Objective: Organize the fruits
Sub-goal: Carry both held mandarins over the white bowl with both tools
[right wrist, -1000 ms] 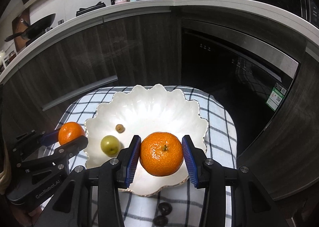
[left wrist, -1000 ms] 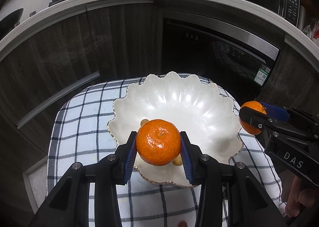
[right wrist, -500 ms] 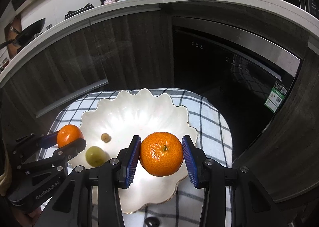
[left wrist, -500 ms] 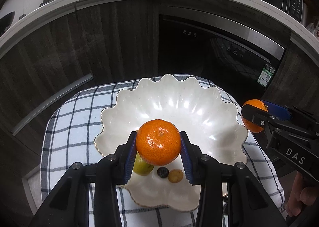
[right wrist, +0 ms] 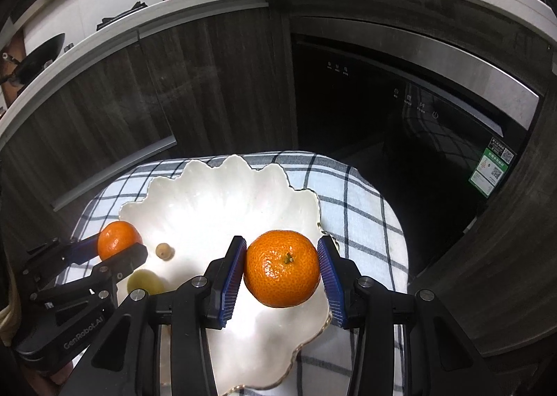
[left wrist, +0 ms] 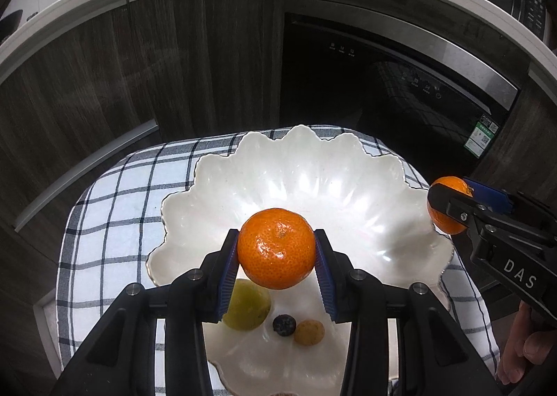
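Both grippers carry fruit above the white scalloped bowl (left wrist: 348, 166), which sits on a checked cloth (left wrist: 115, 222) covering the table.

Left gripper (left wrist: 277, 256): its fingers (left wrist: 228, 267) are closed on the left mandarin (left wrist: 277, 253), with one blue pad against each side. The bowl's basin lies directly below and ahead of these fingers. Just behind and below the fingertips, near the bowl's near rim, rest a green fruit (left wrist: 249, 305), a dark berry (left wrist: 284, 325) and a small yellow fruit (left wrist: 309, 332).

Right gripper (right wrist: 282, 274): its fingers (right wrist: 329, 277) grip the right mandarin (right wrist: 282, 269), stem facing the camera. The bowl lies below and to the left of these fingers; the fruit hangs over the bowl's right rim (right wrist: 318, 218), not over the centre.

Governing relation: the left gripper is nearer to the open basin, with free bowl surface straight ahead of its fingertips. It appears ready to lower and release. The right gripper appears to need an inward shift to the left before release, otherwise its mandarin may strike the rim or roll onto the cloth. A mandarin is round and likely to roll toward the bowl's low point on release.
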`<move>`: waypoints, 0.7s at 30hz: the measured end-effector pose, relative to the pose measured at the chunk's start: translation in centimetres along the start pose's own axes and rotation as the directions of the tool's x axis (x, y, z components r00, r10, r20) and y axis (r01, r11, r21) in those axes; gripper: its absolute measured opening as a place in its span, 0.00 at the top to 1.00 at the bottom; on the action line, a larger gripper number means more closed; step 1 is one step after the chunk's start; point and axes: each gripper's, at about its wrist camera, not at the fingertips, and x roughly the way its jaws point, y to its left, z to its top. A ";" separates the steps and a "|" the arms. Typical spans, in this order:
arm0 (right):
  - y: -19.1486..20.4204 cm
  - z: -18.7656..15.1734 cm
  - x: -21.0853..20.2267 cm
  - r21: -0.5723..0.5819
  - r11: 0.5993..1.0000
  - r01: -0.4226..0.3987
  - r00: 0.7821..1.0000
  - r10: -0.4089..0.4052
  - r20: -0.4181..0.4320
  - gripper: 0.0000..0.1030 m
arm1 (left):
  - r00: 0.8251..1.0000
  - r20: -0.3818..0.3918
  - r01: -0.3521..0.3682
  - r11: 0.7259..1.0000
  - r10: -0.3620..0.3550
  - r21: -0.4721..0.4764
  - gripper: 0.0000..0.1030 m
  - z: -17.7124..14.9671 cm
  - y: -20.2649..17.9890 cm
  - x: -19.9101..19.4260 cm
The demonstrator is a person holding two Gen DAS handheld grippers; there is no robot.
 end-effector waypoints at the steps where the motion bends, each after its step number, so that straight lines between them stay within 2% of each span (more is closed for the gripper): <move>1: 0.0 0.0 0.3 0.001 1.000 0.000 1.000 0.000 -0.003 0.57 | 1.000 -0.003 -0.001 1.000 0.001 -0.002 0.60 0.0 0.0 0.2; 18: -0.3 0.2 2.9 0.013 1.000 -0.005 0.999 0.005 -0.040 0.57 | 0.999 -0.045 -0.002 1.000 0.001 -0.006 0.58 0.3 0.4 2.4; 20: -0.2 0.2 2.9 0.011 1.000 -0.007 0.999 0.008 -0.037 0.56 | 0.999 -0.040 -0.005 1.000 0.005 -0.004 0.46 0.3 0.4 2.3; 21: -0.2 0.3 2.8 0.013 1.000 -0.010 0.999 0.010 -0.030 0.56 | 1.000 -0.030 -0.009 1.000 0.009 -0.001 0.36 0.4 0.4 2.2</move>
